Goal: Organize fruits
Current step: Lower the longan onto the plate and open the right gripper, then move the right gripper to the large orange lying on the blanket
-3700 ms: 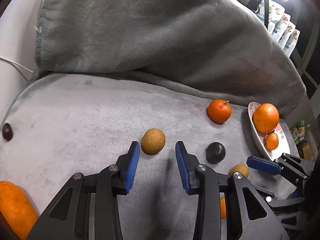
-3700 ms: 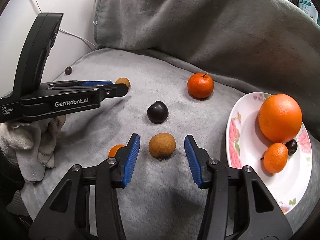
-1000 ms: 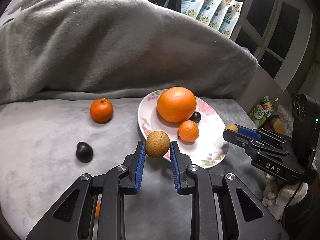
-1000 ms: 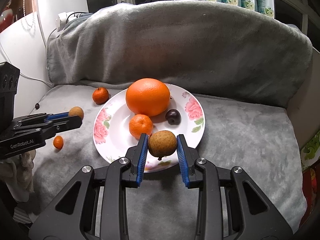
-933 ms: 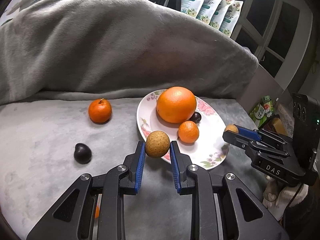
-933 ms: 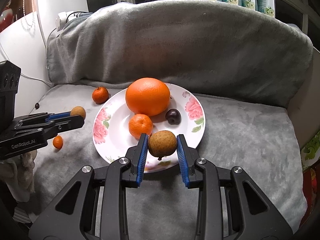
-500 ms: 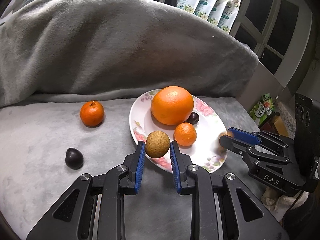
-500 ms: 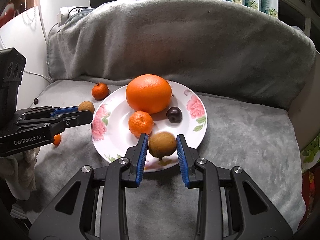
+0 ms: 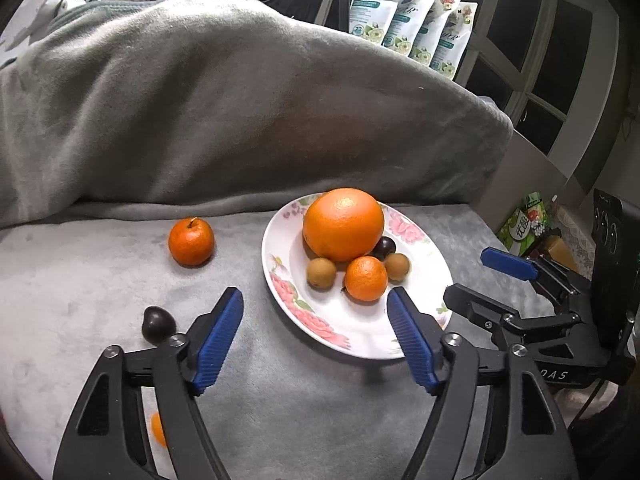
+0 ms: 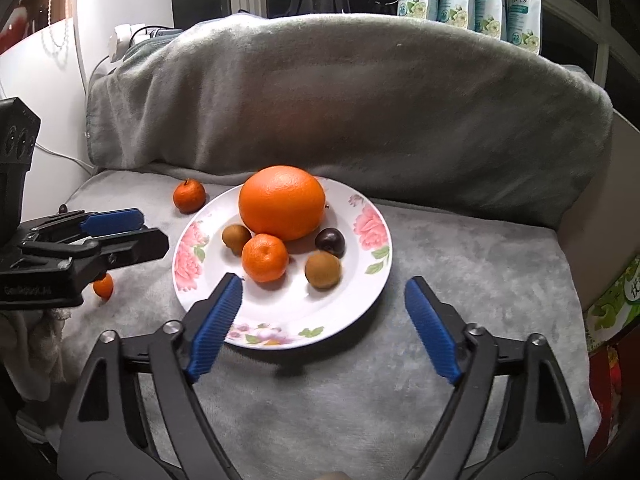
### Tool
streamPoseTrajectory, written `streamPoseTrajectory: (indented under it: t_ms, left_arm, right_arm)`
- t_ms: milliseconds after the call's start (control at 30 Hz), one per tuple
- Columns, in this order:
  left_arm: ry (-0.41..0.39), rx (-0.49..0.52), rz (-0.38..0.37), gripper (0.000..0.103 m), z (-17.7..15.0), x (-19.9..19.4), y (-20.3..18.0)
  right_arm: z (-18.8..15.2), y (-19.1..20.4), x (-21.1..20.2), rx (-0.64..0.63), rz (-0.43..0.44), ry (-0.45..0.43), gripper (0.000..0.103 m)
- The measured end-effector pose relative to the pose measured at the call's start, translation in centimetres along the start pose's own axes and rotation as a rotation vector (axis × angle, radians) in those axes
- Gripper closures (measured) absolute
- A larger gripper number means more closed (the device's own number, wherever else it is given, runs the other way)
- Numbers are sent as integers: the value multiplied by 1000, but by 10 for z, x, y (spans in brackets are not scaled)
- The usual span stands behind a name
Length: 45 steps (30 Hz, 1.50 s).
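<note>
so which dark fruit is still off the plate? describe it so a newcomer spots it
Start at the white floral plate on the grey blanket. Left of it, off the rim and nearer than the loose stemmed tangerine, lies a small dark purple plum. It is the only dark fruit lying on bare blanket.

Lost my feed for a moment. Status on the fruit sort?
Both grippers opening, nothing between the jaws. Plate holds five fruits. Tangerine, dark plum and small orange fruit lie off it. Nothing in the way.

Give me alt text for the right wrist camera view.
A floral plate on a grey blanket holds a large orange, a mandarin, a dark plum and two brown fruits; the right gripper, empty, is opening over its near rim.
</note>
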State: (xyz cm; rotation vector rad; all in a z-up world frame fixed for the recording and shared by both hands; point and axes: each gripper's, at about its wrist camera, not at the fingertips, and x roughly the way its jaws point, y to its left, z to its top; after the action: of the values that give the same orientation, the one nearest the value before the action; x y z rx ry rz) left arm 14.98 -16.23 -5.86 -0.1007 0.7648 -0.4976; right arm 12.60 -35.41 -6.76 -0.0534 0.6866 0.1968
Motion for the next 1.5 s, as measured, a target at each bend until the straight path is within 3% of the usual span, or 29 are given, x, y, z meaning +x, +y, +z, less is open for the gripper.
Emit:
streamPoseTrajectory:
  t_ms: [833,1500]
  left_arm:
    - [-39,-14,54,24,-11,-38,13]
    - [-106,-106,180,24,-65,-114,70]
  right_arm:
    - [6,17,-16,-6,8,-2,11]
    - [23,76,-18,-33,170,-3,11]
